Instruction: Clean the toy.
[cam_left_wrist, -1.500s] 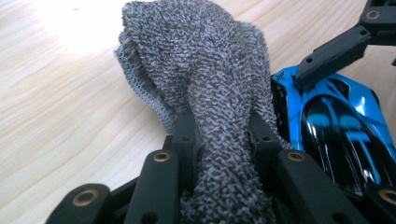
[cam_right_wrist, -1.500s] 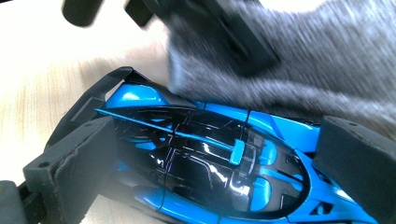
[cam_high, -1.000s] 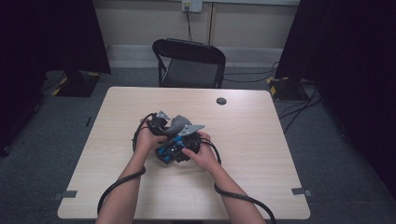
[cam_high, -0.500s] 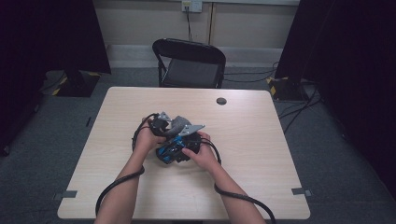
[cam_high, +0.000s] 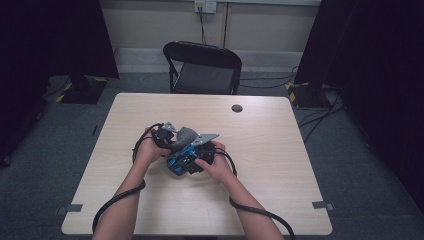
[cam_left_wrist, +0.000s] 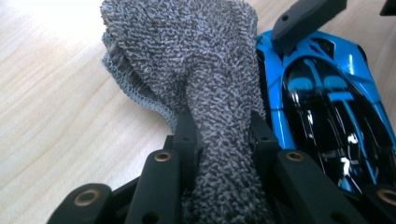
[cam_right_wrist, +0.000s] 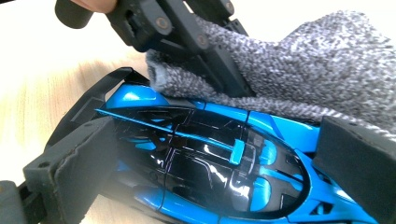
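1. Cloth (cam_left_wrist: 187, 70), grey terry, is pinched in the left gripper (cam_left_wrist: 219, 130), whose jaws have just closed on it, draped against the blue toy car (cam_right_wrist: 210, 163).
2. Right gripper (cam_right_wrist: 215, 158) clamps the car's sides mid-table (cam_high: 280, 150).

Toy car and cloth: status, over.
Left gripper shut on grey cloth. Right gripper clamps blue toy car. Cloth lies against the car. Nothing in the way.
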